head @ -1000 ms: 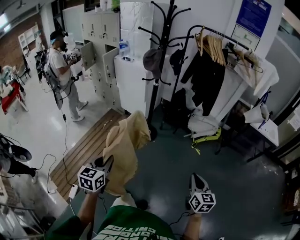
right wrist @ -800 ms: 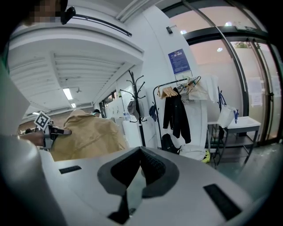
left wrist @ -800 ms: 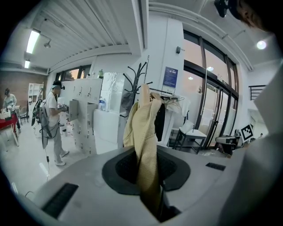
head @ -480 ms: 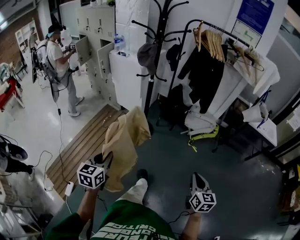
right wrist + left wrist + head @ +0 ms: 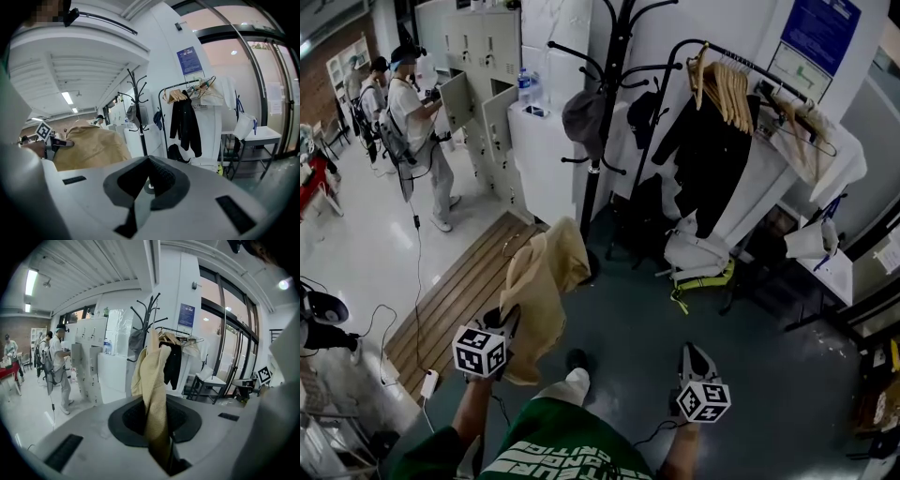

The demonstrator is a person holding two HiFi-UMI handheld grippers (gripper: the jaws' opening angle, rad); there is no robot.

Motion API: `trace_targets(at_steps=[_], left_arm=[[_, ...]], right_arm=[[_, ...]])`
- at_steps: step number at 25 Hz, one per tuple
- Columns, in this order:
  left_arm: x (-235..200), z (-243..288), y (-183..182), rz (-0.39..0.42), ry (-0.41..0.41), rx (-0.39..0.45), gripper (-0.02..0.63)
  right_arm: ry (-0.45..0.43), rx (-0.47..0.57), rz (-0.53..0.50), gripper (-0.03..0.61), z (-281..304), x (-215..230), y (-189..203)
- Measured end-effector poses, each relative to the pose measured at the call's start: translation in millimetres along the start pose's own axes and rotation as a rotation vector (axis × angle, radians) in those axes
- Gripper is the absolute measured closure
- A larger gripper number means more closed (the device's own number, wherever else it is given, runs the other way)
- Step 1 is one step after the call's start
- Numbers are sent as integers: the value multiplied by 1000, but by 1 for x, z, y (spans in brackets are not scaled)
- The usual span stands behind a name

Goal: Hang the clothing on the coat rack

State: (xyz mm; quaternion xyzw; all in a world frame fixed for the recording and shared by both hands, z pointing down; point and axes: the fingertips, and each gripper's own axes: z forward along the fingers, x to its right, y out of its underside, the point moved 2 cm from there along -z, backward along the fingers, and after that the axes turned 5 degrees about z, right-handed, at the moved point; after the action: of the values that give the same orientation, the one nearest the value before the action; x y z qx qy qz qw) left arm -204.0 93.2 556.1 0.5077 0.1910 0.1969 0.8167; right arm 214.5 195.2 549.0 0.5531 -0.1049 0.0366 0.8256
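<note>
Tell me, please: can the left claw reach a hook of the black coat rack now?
Probably not yet. The left claw, shut on the beige garment, is well short of the black coat rack. Bare floor lies between; nothing blocks the way.

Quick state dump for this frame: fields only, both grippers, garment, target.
garment: tan garment, bunched, hanging from the left gripper
left gripper: shut on the tan garment
right gripper: shut, nothing between its jaws
target: black coat rack, ahead of the person; grey cap on one hook
beside target: clothes rail with a black jacket
progress: garment not yet on the rack
</note>
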Motion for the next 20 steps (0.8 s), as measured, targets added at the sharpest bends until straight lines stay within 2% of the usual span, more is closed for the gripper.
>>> trace_targets(at_steps=[9, 20], left_arm=[[-26, 75, -21, -7, -36, -29, 561], [-61, 132, -50, -26, -57, -17, 561]], right_arm=[[-29, -3, -33, 569, 89, 27, -53], [-106, -4, -69, 569, 188, 19, -97]])
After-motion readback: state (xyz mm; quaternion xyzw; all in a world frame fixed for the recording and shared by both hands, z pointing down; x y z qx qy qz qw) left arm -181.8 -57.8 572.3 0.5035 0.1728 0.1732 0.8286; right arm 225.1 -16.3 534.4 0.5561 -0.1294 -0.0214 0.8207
